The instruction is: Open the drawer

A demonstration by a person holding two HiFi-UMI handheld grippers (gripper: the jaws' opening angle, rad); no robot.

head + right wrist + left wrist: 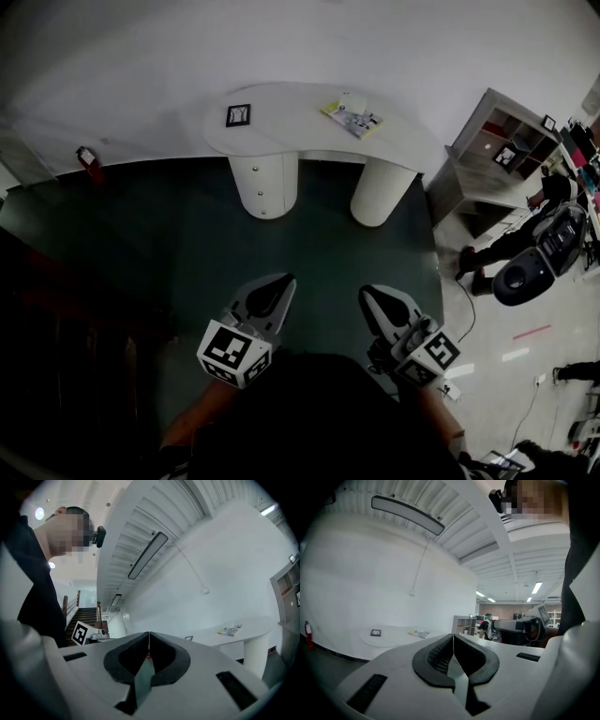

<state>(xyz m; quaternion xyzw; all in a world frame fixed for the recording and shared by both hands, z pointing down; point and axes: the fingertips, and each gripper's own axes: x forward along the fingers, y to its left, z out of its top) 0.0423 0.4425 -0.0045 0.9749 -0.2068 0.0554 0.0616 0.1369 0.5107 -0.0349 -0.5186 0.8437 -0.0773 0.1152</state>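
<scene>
Left gripper is closed tight, pads pressed flat against each other with nothing between them, and you can see that dead-on in its own view too. Same story with the right gripper: jaws together, empty. Both are held low in front of the person, side by side but apart, pointing across the dark green floor toward a white curvy worktop that sits against the wall. The drawer is in the rounded pedestal under the left end of that worktop, well away from both grippers. It looks shut as far as I can tell, the fronts are pretty small from here. The other end rests on a plain round leg. On top there's a small dark-framed card toward the left and a booklet toward the right, well apart. A red fire extinguisher stands at the wall off to the left, and an open shelf unit is over on the right.
</scene>
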